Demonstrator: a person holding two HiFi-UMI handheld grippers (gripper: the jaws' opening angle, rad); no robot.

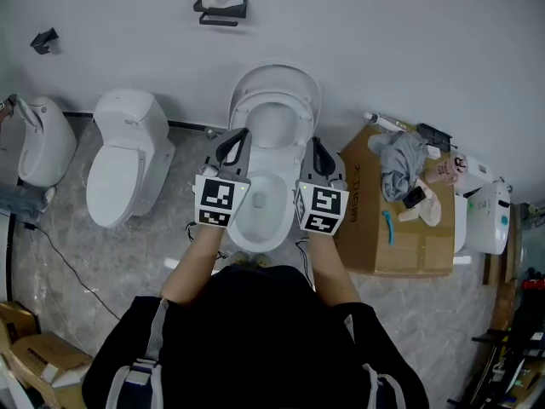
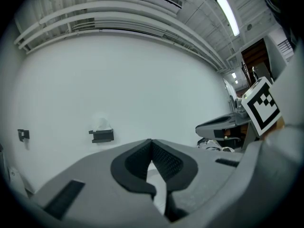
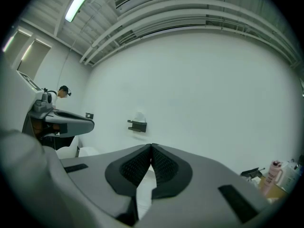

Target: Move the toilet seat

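In the head view, a white toilet (image 1: pixel 266 196) stands against the wall straight ahead, its bowl open. Its seat ring (image 1: pixel 274 109) and lid (image 1: pixel 277 77) appear tipped up toward the wall. My left gripper (image 1: pixel 236 143) hovers at the bowl's left rim and my right gripper (image 1: pixel 319 152) at its right rim. Both are shut and hold nothing. The left gripper view shows the left gripper (image 2: pixel 151 140) with its pads meeting at the tip, pointed at the white wall. The right gripper (image 3: pixel 151 146) looks the same in its own view.
A second toilet (image 1: pixel 128 156) with its lid down stands to the left, and another white fixture (image 1: pixel 43 139) sits beyond it. A cardboard box (image 1: pixel 368 228) topped with a grey cloth and bottles crowds the right side. A paper holder (image 1: pixel 223 7) hangs on the wall.
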